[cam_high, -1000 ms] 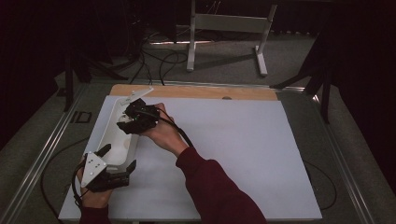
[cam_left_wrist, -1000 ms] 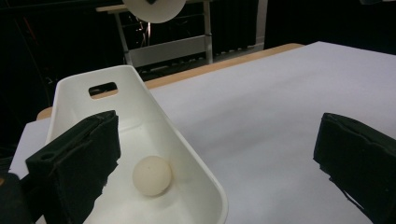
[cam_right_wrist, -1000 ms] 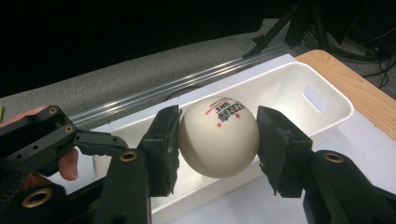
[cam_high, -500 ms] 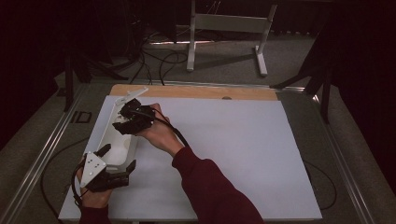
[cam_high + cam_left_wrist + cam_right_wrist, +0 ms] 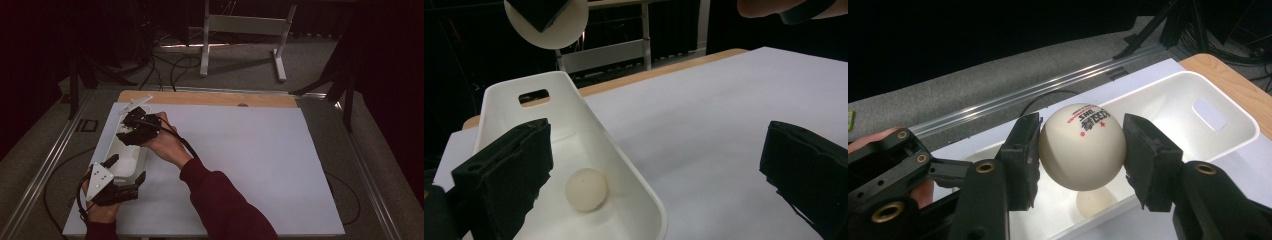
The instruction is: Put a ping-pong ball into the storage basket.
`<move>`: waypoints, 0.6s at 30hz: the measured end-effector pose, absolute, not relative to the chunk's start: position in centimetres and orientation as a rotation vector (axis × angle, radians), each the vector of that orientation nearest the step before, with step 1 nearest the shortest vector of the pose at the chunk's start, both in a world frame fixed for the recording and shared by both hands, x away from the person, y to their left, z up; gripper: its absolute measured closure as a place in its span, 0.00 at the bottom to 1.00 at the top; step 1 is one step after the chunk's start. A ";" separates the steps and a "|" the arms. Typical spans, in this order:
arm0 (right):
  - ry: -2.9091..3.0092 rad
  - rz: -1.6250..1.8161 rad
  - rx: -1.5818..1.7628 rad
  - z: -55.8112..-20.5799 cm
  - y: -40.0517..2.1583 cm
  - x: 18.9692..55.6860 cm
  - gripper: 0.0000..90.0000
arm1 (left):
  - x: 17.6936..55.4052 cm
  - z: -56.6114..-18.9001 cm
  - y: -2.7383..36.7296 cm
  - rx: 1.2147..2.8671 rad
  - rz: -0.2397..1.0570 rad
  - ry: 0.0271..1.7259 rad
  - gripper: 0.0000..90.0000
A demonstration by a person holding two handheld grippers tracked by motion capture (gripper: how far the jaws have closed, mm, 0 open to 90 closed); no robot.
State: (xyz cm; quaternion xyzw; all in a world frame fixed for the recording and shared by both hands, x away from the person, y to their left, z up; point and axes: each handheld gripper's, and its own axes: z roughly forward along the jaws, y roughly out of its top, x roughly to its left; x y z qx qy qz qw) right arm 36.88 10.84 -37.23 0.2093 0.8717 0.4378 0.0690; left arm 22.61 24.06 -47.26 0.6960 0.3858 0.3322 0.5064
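**Ball held above the bin**

While its jaws stand spread wide with nothing between them, the left gripper [image 5: 116, 176] sits at the near end of the white bin [image 5: 504, 95], one jaw inside the bin's wall and the other out over the white sheet [image 5: 240, 165]. One ball [image 5: 586, 189] lies loose on the bin's floor, near that end. The bin is a long tub with rounded corners; its long axis runs away from the person, and a handle slot is cut in its far end wall. Farther along the bin, the right gripper [image 5: 1082, 150] is clenched on a second ball [image 5: 1082, 146], printed side up, held above the bin's open top. Two balls, one bin, two grippers.
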 end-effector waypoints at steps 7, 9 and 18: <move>2.626 1.299 0.654 -37.6 11.2 37.1 0.56 | 22.6 -47.3 24.0 1.686 0.803 0.926 0.01; 2.628 1.294 0.652 -37.7 11.3 37.2 0.56 | 22.6 -47.2 24.0 1.686 0.803 0.926 0.01; 2.634 1.299 0.659 -37.8 11.8 37.1 0.56 | 22.6 -47.2 23.9 1.684 0.804 0.922 0.01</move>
